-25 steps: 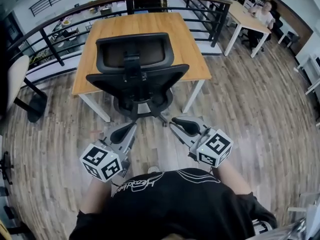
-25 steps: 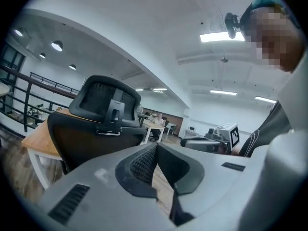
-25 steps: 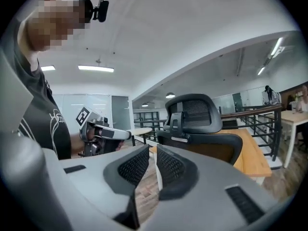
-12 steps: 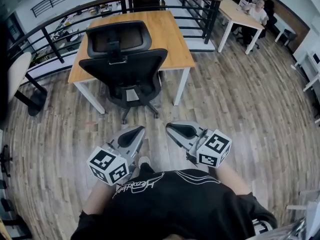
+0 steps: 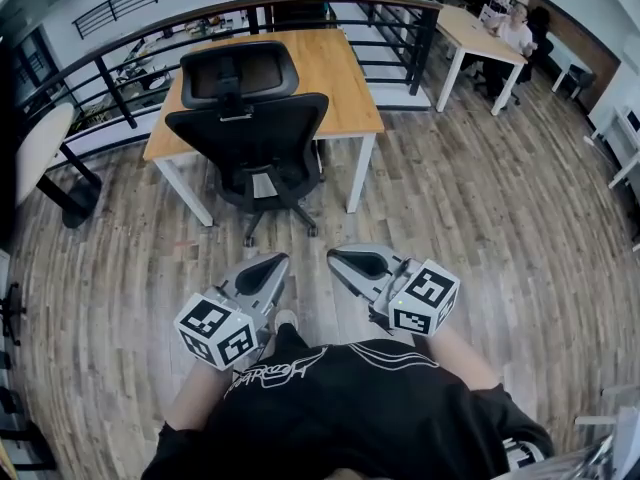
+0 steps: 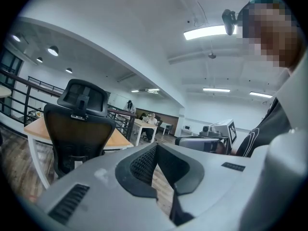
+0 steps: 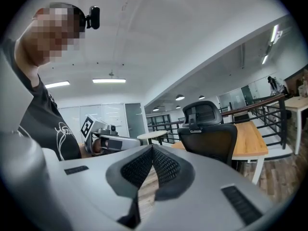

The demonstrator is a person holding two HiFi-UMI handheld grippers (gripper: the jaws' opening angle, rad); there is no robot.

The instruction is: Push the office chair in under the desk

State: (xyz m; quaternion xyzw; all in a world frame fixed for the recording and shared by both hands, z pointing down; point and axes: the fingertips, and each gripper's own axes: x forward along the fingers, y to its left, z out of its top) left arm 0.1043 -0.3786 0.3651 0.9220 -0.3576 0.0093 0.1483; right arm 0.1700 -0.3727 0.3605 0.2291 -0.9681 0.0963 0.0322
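Chair: the black mesh-backed office chair with a headrest [image 5: 250, 133] stands at the near edge of the desk, its seat run in under the top and its backrest close against the edge; judged from this, the push looks finished.
Desk: the square wooden-topped desk on white legs [image 5: 340, 78] sits left of centre, far from the person; the black metal railing [image 5: 428, 38] curves just behind it, so the chair can only go in from the near side.
Left gripper: the grey hand-held left gripper [image 5: 270, 266] is clenched with nothing between its jaws; it hangs low in front of the body, well apart from the chair, likely because there is nothing to press on.
Right gripper: the grey hand-held right gripper [image 5: 342, 261] has its jaws together and empty; it sits beside the left one, both pointing towards the chair and neither touching it.
Floor: wood planks lie between the grippers and the chair's wheeled base.
Count, task things: one chair; one desk.
Count, tools: two grippers; two marker cubes, one on each.
Count, other furniture: one more wooden-topped white-legged table at far right [image 5: 470, 23] with people seated at it, too small to count surely; one pale round-edged table at left [image 5: 40, 148].
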